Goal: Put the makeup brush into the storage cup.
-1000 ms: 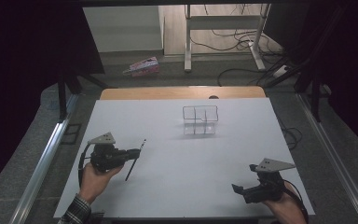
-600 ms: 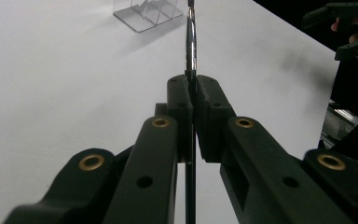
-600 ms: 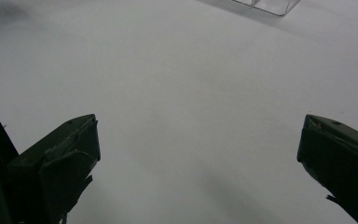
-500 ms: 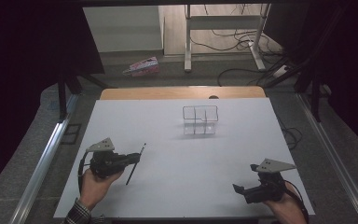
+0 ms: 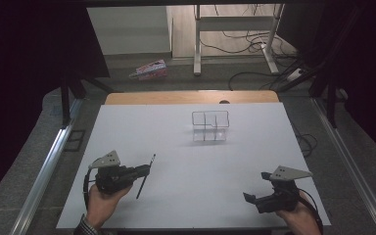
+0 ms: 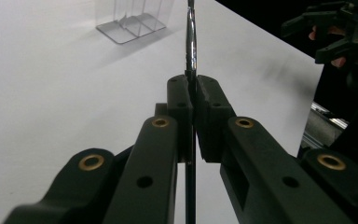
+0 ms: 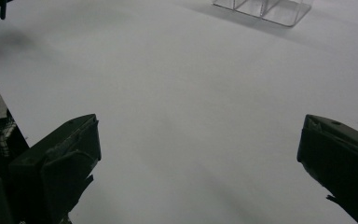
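Note:
A thin dark pen with a shiny metal upper part is clamped between the jaws of my left gripper at the table's near left. In the left gripper view the pads press on the pen from both sides. A clear plastic divided holder stands past the middle of the white table; its base shows at the top of the left gripper view and the right gripper view. My right gripper rests at the near right, jaws wide apart with nothing between them.
The white tabletop has a wooden strip along its far edge. Metal rails run beside the table on both sides. A colourful box and cables lie on the floor beyond.
My left hand has drawn back toward the near edge with the pen still gripped. The right hand has stayed where it was.

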The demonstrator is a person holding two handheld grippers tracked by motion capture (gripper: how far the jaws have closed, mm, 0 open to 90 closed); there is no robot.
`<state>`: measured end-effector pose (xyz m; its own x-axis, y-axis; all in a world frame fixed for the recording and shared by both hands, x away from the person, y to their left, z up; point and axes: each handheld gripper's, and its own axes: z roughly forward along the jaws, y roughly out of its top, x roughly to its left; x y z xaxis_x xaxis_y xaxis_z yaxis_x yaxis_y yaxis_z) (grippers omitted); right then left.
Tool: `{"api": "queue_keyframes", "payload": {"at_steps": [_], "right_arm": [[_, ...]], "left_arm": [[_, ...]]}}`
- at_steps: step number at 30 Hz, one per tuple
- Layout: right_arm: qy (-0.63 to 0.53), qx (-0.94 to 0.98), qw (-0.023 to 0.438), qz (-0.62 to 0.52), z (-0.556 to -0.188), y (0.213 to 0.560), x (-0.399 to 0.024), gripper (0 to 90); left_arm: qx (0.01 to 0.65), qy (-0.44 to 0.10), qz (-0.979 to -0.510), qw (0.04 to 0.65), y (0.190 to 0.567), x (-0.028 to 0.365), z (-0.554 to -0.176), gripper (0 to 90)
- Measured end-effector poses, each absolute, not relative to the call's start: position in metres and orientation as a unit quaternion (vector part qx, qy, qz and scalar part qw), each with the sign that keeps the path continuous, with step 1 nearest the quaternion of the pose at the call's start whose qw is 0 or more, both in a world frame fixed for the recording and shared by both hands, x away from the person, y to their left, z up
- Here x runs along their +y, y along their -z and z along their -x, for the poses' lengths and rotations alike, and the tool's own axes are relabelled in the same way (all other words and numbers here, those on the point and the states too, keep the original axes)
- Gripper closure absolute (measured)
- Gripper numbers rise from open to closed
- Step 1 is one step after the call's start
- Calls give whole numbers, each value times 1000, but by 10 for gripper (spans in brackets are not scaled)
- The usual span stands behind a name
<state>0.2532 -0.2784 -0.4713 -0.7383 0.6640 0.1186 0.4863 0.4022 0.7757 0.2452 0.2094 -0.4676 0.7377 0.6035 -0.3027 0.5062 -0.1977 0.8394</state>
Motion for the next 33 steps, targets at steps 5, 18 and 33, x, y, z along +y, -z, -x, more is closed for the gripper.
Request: {"api": "queue_keyframes", "payload": {"at_steps": [5, 18, 33], "right_arm": [[-427, 829, 102, -347, -254, 470, -275, 0], [-456, 810, 84, -359, -258, 461, -265, 0], [-510, 780, 10, -364, -270, 448, -230, 3]], "left_arm": [[353, -42, -773, 526, 468, 203, -241, 862], [338, -38, -774, 533, 468, 184, -232, 862], [323, -30, -779, 537, 470, 166, -235, 862]]}}
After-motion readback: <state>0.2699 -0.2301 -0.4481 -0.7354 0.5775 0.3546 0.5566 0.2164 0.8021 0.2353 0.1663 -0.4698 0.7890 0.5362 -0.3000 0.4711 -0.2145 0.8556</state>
